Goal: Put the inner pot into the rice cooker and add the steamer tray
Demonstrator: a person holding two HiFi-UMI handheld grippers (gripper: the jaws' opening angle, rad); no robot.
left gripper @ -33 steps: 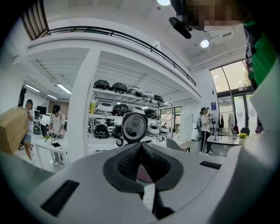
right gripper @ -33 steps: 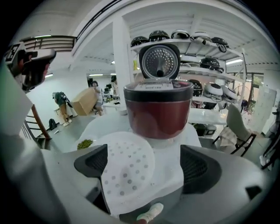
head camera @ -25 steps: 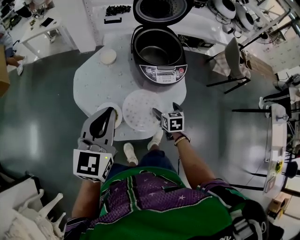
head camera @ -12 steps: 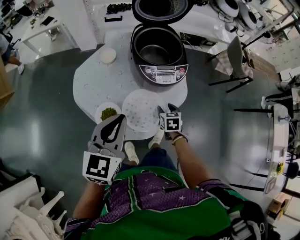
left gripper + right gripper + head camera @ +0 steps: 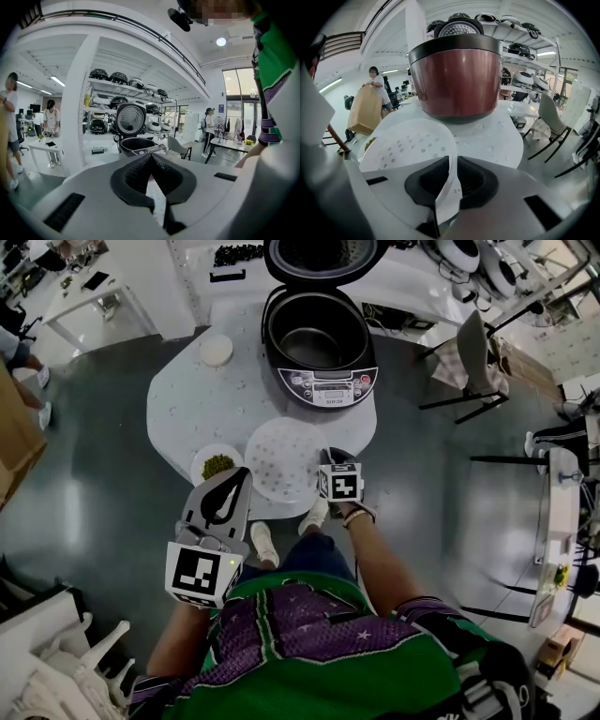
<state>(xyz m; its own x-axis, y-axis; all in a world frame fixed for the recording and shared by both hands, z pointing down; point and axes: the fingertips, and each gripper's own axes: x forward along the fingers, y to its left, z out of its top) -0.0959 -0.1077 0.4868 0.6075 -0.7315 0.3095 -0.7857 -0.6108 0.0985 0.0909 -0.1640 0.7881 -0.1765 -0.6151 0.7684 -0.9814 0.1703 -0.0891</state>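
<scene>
The rice cooker (image 5: 319,343) stands open at the table's far side with the dark inner pot (image 5: 314,338) seated inside it. The white perforated steamer tray (image 5: 277,460) lies flat on the table in front of the cooker. My right gripper (image 5: 330,460) is at the tray's near right edge. Its jaws have just been closing, and in the right gripper view the tray's thin rim (image 5: 449,183) is pinched between the pads of that gripper (image 5: 452,161). My left gripper (image 5: 230,486) hangs shut and empty off the table's near edge; in its own view the left gripper (image 5: 151,157) points at the cooker (image 5: 136,145).
A small bowl of green bits (image 5: 217,465) sits left of the tray. A white round dish (image 5: 217,350) lies at the far left of the white table (image 5: 187,399). A chair (image 5: 469,357) stands to the right. A person carries a brown box (image 5: 365,110) at the left.
My left gripper has drawn back off the table toward my body, uncovering the bowl of green bits. The right gripper's jaws have closed from wide open onto the tray's rim.
</scene>
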